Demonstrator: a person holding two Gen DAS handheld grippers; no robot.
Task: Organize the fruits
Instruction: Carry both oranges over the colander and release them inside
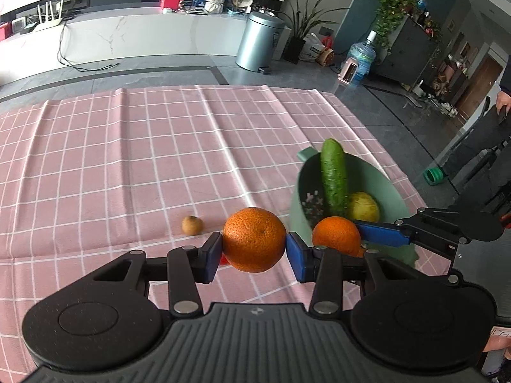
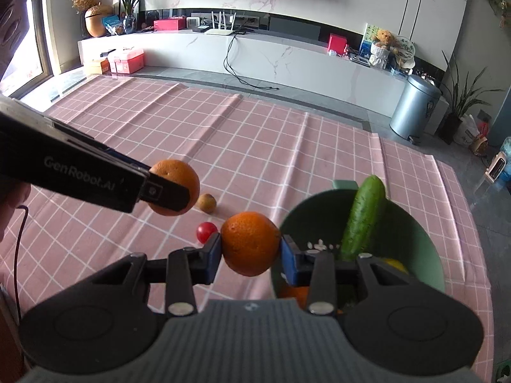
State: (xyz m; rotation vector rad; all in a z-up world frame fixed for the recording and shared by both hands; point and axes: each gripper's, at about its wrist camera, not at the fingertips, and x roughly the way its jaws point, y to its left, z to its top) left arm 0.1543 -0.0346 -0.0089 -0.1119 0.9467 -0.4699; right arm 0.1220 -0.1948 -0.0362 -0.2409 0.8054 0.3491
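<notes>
My left gripper (image 1: 254,249) is shut on an orange (image 1: 254,239) and holds it above the pink checked cloth (image 1: 127,159), left of the green bowl (image 1: 389,191). My right gripper (image 2: 250,250) is shut on a second orange (image 2: 250,242) at the bowl's (image 2: 415,233) left rim; that orange also shows in the left wrist view (image 1: 337,235). The bowl holds a cucumber (image 1: 333,175), a yellow fruit (image 1: 364,206) and another orange (image 2: 293,295). A small brown fruit (image 1: 192,225) and a red cherry tomato (image 2: 206,232) lie on the cloth. The left gripper's orange shows in the right wrist view (image 2: 175,186).
The cloth covers the table, and its right edge runs just past the bowl. Beyond the table are a grey floor, a metal bin (image 1: 259,41), a white low cabinet (image 2: 255,54) and potted plants.
</notes>
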